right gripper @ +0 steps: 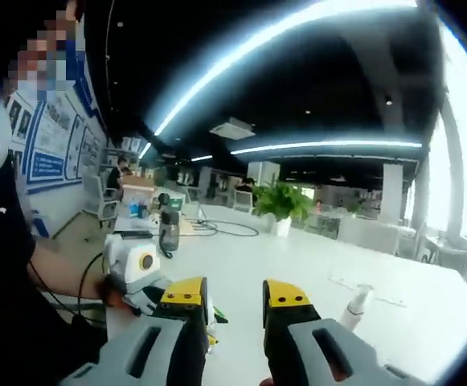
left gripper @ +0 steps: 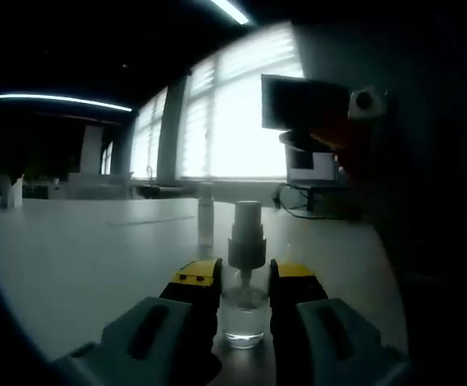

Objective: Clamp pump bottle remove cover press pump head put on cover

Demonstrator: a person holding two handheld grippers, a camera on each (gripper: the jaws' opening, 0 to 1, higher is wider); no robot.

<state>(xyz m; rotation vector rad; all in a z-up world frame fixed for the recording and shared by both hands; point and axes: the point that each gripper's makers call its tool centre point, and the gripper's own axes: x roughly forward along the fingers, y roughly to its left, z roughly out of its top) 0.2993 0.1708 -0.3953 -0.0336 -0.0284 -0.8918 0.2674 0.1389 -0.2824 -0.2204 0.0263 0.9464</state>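
Two yellow-tipped jaws of left tool closed on small clear plastic pump bottle, gripping lower body; bottle upright on white tabletop, grey pump head bare above jaws. Slim clear cover stands upright on tabletop just behind bottle, apart from it. Right tool jaws parted, nothing between them, raised above tabletop. Left tool seen at left in right gripper view, person's hand gripping it. Potted green plant far back.

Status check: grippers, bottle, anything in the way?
Left gripper clamped on bottle, pump head bare. Right gripper open, empty. Cover upright on table behind bottle. Nothing blocking.
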